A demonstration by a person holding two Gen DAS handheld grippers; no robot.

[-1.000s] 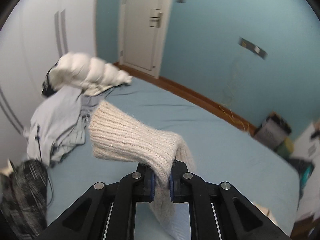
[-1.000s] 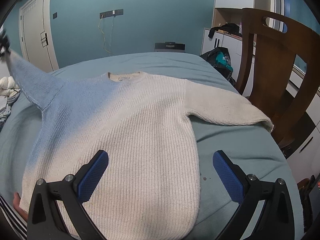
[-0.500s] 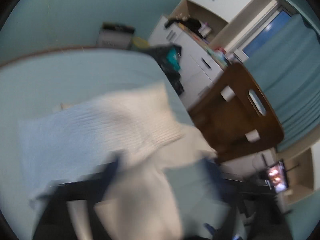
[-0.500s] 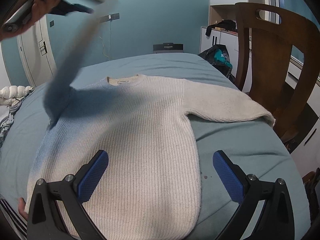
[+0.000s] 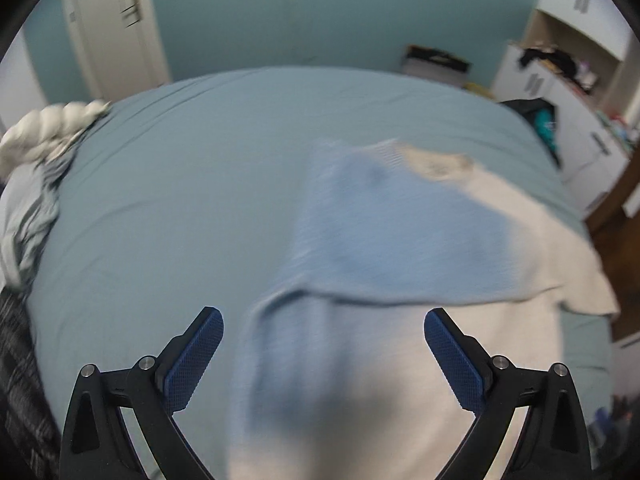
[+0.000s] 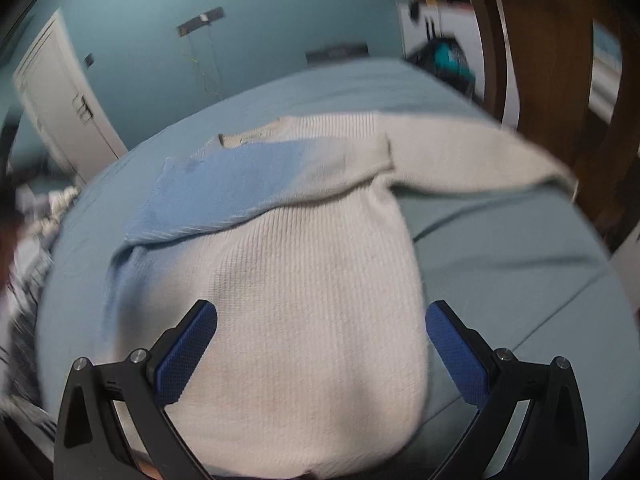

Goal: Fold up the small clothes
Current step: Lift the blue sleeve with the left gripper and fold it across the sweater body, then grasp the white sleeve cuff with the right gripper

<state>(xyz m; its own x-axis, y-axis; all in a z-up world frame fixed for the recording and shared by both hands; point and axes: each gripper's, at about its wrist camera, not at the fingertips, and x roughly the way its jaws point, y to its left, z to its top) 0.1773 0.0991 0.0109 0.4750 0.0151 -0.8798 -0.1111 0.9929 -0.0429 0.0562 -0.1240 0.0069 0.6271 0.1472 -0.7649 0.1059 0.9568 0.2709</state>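
Note:
A knitted sweater (image 6: 304,280), cream with a light blue left side, lies flat on the blue-green bed (image 6: 500,264). Its blue left sleeve (image 6: 236,184) is folded across the chest. Its cream right sleeve (image 6: 472,160) stretches out toward the chair. The sweater also shows in the left wrist view (image 5: 392,240), blurred. My left gripper (image 5: 322,360) is open and empty above the sweater's blue side. My right gripper (image 6: 320,354) is open and empty above the sweater's lower body.
A pile of other clothes (image 5: 36,168) lies at the bed's left edge. A wooden chair (image 6: 560,80) stands close to the bed's right side. White cupboards (image 5: 568,92) and a white door (image 5: 116,28) are behind the bed.
My left gripper carried the left sleeve across the sweater, let it go and opened. The sleeve now lies folded over the chest. My right gripper stayed open and shifted slightly.

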